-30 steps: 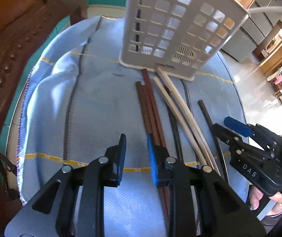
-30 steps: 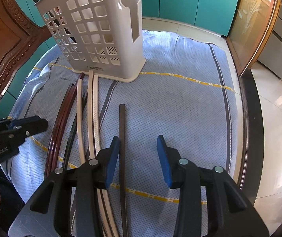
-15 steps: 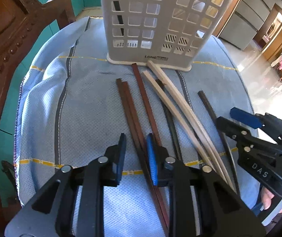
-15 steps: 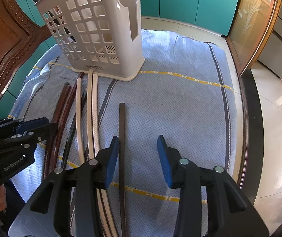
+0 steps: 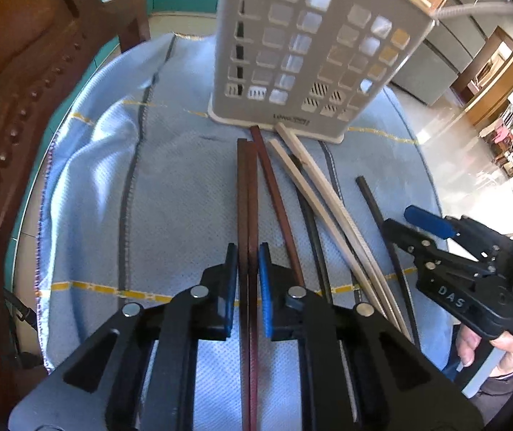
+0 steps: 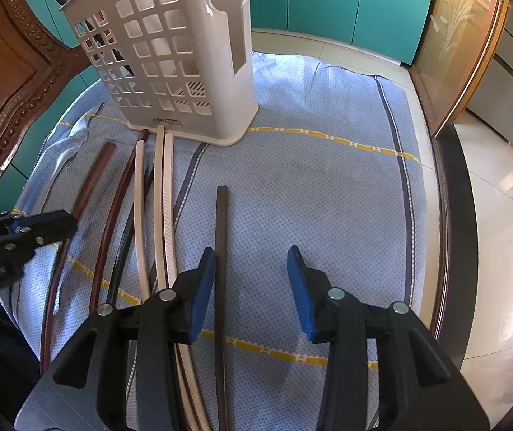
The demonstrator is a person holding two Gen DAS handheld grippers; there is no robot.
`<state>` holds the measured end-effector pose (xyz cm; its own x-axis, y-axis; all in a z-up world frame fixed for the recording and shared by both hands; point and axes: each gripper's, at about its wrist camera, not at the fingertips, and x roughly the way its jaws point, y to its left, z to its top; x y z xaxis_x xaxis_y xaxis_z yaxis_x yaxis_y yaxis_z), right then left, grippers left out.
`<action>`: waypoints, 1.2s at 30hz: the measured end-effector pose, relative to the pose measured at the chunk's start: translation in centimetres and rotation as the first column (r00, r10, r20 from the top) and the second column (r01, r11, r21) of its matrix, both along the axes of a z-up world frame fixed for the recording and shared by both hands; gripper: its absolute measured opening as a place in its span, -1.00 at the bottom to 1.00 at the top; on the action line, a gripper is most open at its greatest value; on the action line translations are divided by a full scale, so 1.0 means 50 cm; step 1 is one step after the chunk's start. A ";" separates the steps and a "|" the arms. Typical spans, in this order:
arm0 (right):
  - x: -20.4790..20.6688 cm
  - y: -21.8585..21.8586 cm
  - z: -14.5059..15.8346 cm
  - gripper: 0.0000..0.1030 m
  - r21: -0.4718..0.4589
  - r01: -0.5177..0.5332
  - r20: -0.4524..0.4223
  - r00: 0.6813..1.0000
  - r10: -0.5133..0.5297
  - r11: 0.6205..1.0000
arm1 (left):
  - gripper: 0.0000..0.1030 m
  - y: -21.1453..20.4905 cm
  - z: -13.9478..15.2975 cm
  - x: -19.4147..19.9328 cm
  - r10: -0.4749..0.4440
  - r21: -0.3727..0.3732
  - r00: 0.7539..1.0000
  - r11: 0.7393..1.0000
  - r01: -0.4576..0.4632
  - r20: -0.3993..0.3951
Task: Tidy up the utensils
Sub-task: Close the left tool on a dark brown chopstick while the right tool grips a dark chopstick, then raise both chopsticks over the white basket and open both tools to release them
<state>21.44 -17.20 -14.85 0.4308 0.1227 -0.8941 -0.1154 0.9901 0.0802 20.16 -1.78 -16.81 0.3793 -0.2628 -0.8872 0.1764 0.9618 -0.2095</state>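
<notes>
The left hand-held gripper (image 5: 248, 264) pinches a pair of dark reddish-brown wooden chopsticks (image 5: 247, 194) between its blue pads; they point toward twelve o'clock at the white perforated plastic utensil holder (image 5: 313, 50). The holder stands upright on the light blue cloth-covered desk (image 5: 184, 197). At two o'clock lie a single brown chopstick (image 5: 278, 201), two pale beige chopsticks (image 5: 313, 179) and a black chopstick (image 6: 221, 251). The right hand-held gripper (image 6: 251, 283) is spread wide, the black chopstick just inside its left pad.

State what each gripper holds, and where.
Left gripper: pair of reddish-brown wooden chopsticks, gripped near mid-length. Right gripper: open, holding nothing.
</notes>
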 end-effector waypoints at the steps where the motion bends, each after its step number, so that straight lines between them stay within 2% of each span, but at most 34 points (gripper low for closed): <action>1: 0.000 -0.001 0.000 -0.18 0.000 0.001 0.000 1.000 -0.001 1.000 | -0.75 0.005 0.004 0.000 0.006 0.000 1.000 1.000 -0.006 0.009; 6: 0.001 0.002 -0.002 -0.17 -0.006 -0.001 0.000 1.000 0.001 1.000 | -0.75 0.025 0.015 0.003 0.040 0.012 0.999 0.999 -0.040 0.027; 12: 0.002 0.008 -0.003 -0.17 -0.015 -0.010 0.002 1.000 0.010 1.000 | -0.71 0.024 -0.012 0.016 0.071 0.090 0.997 0.993 -0.071 0.011; 15: 0.005 0.017 -0.002 -0.17 -0.003 -0.024 0.008 1.000 0.024 1.000 | -0.68 0.017 -0.027 0.038 0.077 0.104 0.997 0.992 -0.076 -0.004; 18: 0.010 0.031 -0.005 -0.17 -0.014 -0.047 0.018 0.999 0.047 0.999 | -0.68 0.001 -0.032 0.055 0.084 0.170 0.996 0.982 -0.087 0.027; 22: 0.012 0.037 -0.006 -0.17 -0.042 -0.056 0.033 0.998 0.057 0.998 | -0.66 -0.001 -0.034 0.067 0.085 0.193 0.996 0.977 -0.090 0.035; 25: 0.014 0.036 -0.006 -0.43 -0.053 -0.047 0.034 0.998 0.049 0.997 | -0.66 -0.003 -0.035 0.078 0.094 0.194 0.995 0.976 -0.098 0.030; 27: 0.016 0.038 -0.007 -0.84 -0.039 -0.058 0.031 0.998 0.059 0.998 | -0.66 -0.010 -0.038 0.082 0.096 0.206 0.995 0.973 -0.102 0.036; 29: 0.014 0.041 -0.008 -0.86 -0.041 -0.068 0.036 0.997 0.069 0.997 | -0.66 -0.019 -0.039 0.084 0.087 0.231 0.995 0.968 -0.098 0.054; 32: 0.008 0.039 0.002 -0.87 -0.016 -0.071 0.052 0.996 0.072 0.997 | -0.86 -0.038 -0.038 0.085 0.086 0.229 0.994 0.968 -0.099 0.064; 33: 0.005 0.038 0.010 -0.87 -0.013 -0.071 0.067 0.995 0.072 0.997 | -0.86 -0.034 -0.036 0.081 0.095 0.222 0.993 0.969 -0.108 0.066; 36: -0.018 0.020 0.070 -0.87 0.024 -0.070 0.171 0.983 0.065 0.997 | -0.87 -0.026 -0.006 0.064 0.115 0.181 0.988 0.975 -0.132 0.098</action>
<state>20.54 -16.22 -11.35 0.5658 0.1820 -0.8042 -0.1961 0.9771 0.0832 23.36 -3.07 -17.13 0.4756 -0.0424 -0.8786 0.0633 0.9979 -0.0140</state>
